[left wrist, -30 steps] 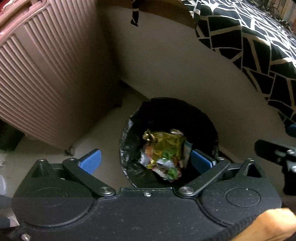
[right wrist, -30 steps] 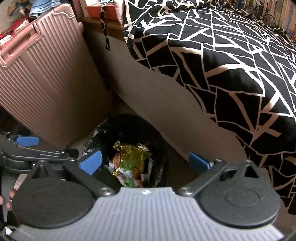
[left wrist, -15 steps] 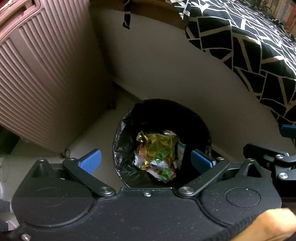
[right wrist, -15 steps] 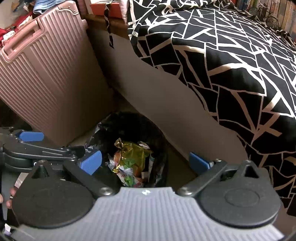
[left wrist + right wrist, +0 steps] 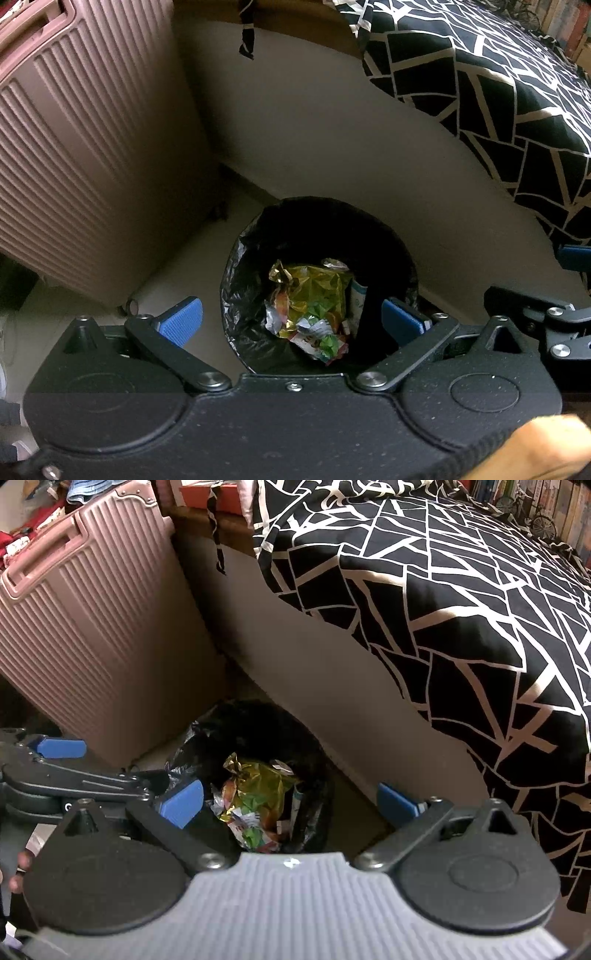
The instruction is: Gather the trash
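Observation:
A round bin lined with a black bag stands on the floor between the suitcase and the bed. Crumpled gold and green wrappers lie inside it. My left gripper hovers above the bin, open, nothing between its blue pads. My right gripper is also above the bin, open and empty. In the right wrist view the left gripper's arm shows at the left edge; the right gripper's linkage shows at the right edge of the left wrist view.
A ribbed pink suitcase stands on wheels left of the bin. The bed's beige side panel rises behind it, topped by a black-and-white patterned cover. Pale floor lies between suitcase and bin.
Both grippers have drawn back and up from the bin, which now sits a little lower and left in the views. Both stayed open and empty.

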A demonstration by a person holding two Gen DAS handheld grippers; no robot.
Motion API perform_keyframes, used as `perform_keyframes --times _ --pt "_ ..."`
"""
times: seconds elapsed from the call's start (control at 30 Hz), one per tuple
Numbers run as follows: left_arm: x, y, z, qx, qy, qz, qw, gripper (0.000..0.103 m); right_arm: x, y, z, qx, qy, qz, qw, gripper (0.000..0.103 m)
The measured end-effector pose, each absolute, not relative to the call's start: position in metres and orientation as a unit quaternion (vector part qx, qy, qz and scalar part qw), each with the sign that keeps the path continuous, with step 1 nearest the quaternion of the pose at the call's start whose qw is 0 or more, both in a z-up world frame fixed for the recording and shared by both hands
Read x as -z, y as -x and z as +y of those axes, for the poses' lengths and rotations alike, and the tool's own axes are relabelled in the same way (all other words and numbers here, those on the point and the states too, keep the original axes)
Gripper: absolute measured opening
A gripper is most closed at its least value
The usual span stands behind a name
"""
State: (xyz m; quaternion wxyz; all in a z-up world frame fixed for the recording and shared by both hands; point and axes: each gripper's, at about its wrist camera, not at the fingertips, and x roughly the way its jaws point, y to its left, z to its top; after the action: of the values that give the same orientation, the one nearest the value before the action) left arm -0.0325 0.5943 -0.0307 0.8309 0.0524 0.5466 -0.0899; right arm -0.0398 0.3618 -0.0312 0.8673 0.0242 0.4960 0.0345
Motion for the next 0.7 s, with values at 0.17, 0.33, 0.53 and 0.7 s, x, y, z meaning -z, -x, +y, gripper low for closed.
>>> perform_keyframes --times 0.17,0.33,0.53,0.7 --pt "0.0307 0.0332 0.5938 0.09 -0.051 0.546 0.831 0.103 0.0317 0.0401 0.3601 -0.034 -0.024 0.497 0.867 0.103" --pt "0.0305 0.0327 0.593 0.091 -0.056 0.546 0.831 0.103 0.0319 0.0394 0.3592 -0.036 -0.024 0.497 0.866 0.103" --pt "0.0302 0.0315 0.5933 0.087 -0.051 0.545 0.832 0.103 0.0317 0.0386 0.3599 -0.036 -0.022 0.498 0.866 0.103" --pt "0.0299 0.0305 0.5946 0.087 -0.051 0.545 0.833 0.103 0.0305 0.0387 0.3623 -0.039 -0.016 0.496 0.867 0.103"
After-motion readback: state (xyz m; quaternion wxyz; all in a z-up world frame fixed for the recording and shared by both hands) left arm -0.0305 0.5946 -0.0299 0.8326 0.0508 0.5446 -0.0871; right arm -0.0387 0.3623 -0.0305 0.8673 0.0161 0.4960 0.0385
